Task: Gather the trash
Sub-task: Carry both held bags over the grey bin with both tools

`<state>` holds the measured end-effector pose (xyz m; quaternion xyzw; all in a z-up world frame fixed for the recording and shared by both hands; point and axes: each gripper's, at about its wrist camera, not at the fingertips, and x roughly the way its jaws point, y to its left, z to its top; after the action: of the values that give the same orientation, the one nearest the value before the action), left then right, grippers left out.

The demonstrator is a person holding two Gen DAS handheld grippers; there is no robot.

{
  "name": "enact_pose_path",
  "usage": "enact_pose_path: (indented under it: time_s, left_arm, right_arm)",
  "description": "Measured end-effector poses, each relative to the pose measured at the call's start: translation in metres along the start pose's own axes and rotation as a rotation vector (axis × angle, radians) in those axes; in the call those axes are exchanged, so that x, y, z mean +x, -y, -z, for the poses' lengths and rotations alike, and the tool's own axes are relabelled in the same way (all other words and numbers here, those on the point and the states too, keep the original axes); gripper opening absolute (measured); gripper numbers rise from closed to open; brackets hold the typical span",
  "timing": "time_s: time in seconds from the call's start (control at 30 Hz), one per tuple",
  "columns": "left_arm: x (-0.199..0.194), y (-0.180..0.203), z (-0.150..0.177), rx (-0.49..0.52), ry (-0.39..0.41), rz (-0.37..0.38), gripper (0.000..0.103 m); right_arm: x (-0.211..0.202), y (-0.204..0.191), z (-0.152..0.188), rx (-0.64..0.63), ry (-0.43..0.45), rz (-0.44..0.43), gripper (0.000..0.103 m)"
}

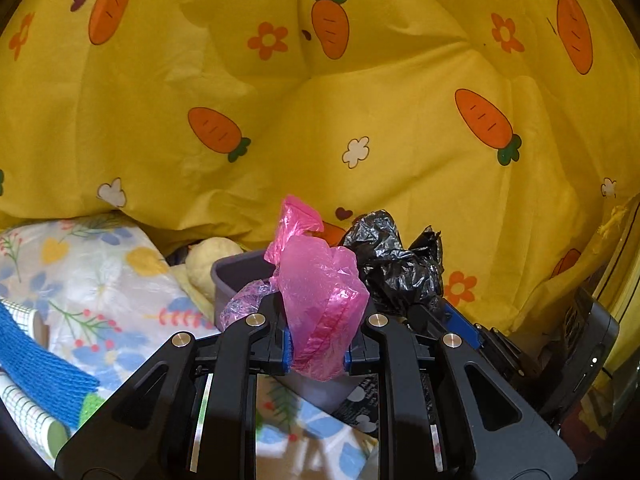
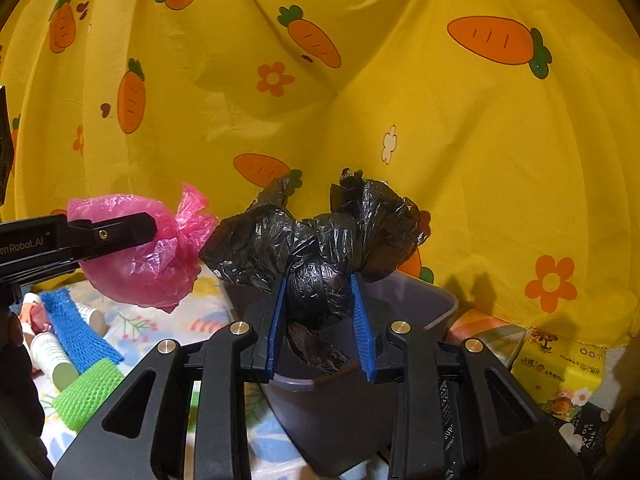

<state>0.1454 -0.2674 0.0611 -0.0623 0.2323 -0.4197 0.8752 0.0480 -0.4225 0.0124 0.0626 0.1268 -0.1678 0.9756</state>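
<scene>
The left gripper (image 1: 318,354) is clenched on a thin, crinkled pink plastic bag (image 1: 320,300), held beside and above the rim of a smooth grey plastic bin (image 2: 444,300). The right gripper (image 2: 322,332) grips a knotted, glossy black plastic bag (image 2: 316,256) over the bin's open mouth. A yellow carrot-print cloth (image 2: 460,128) closes off the space just behind; the floral sheet (image 1: 104,276) lies cluttered to the left.
</scene>
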Motion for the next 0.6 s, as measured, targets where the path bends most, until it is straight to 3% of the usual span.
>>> enact_pose_path:
  time_s: [0.3, 0.6]
  left_arm:
    - [0.063, -0.008, -0.008, -0.014, -0.067, 0.025, 0.016]
    - [0.103, -0.016, -0.004, -0.043, -0.137, 0.03, 0.017]
  right_arm:
    - [0.025, 0.024, -0.005, 0.064, -0.01, 0.083, 0.032]
    - [0.048, 0.017, -0.006, 0.065, -0.057, 0.08, 0.032]
